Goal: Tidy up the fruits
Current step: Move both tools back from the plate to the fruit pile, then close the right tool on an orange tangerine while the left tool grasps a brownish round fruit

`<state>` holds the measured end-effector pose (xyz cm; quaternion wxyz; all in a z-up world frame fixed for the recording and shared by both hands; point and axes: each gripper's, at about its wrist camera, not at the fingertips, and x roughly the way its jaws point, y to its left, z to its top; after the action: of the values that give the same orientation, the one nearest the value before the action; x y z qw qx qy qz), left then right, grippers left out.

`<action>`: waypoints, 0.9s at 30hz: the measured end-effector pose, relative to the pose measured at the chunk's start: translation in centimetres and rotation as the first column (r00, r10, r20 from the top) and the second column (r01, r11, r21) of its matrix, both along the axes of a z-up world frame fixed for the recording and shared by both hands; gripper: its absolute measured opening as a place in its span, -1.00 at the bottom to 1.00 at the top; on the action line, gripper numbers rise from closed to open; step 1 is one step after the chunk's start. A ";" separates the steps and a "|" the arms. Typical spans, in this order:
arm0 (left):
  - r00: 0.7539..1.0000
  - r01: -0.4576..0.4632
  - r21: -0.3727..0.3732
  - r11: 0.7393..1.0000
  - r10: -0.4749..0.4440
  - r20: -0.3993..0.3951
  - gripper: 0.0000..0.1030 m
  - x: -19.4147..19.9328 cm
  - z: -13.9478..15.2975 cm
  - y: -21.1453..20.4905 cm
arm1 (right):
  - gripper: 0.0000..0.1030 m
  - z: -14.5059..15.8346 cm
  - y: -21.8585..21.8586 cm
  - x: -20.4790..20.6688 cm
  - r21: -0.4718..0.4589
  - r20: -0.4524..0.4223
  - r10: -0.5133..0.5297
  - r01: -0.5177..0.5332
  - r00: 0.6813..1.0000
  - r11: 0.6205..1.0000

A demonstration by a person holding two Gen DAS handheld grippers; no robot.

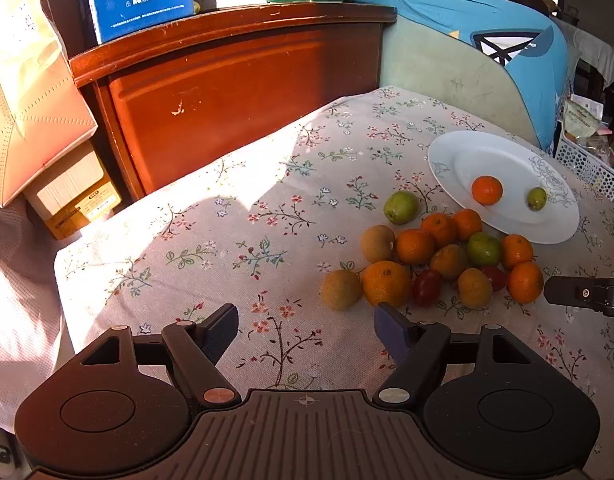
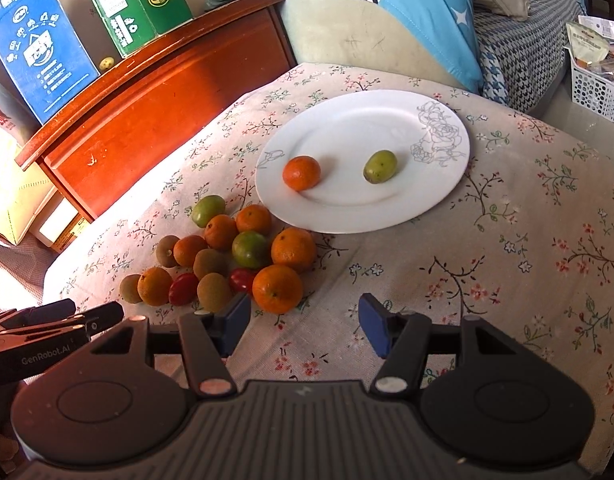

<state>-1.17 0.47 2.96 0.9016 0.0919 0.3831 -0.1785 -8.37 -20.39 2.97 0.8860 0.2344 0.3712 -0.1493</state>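
A pile of fruit (image 1: 435, 260) lies on the floral tablecloth: several oranges, brown kiwis, green fruits and red tomatoes. The same pile (image 2: 227, 256) shows in the right wrist view, left of centre. Behind it stands a white plate (image 1: 459, 156) (image 2: 347, 208) holding one orange (image 1: 487, 190) (image 2: 301, 173) and one green fruit (image 1: 536, 199) (image 2: 380, 166). My left gripper (image 1: 307, 328) is open and empty, just short of the pile's near left side. My right gripper (image 2: 305, 322) is open and empty, beside the nearest orange (image 2: 277, 289).
A red-brown wooden cabinet (image 1: 235, 92) stands behind the table with blue and green cartons (image 2: 39, 40) on top. A blue cushion (image 1: 487, 28) lies at the back, and a white perforated basket (image 2: 599, 88) at the far right. Bare cloth (image 2: 507, 260) stretches right of the pile.
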 end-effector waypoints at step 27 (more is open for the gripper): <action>0.981 0.193 -0.037 0.981 -0.192 0.009 0.04 1.8 -0.8 0.6 | -0.31 -1.4 0.6 2.2 0.055 -0.012 -0.031 0.031 0.999 0.998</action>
<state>0.60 1.10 2.14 0.8827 0.1119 0.3667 -0.2718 -6.13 -19.76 1.60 0.8747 0.2635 0.3765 -0.1541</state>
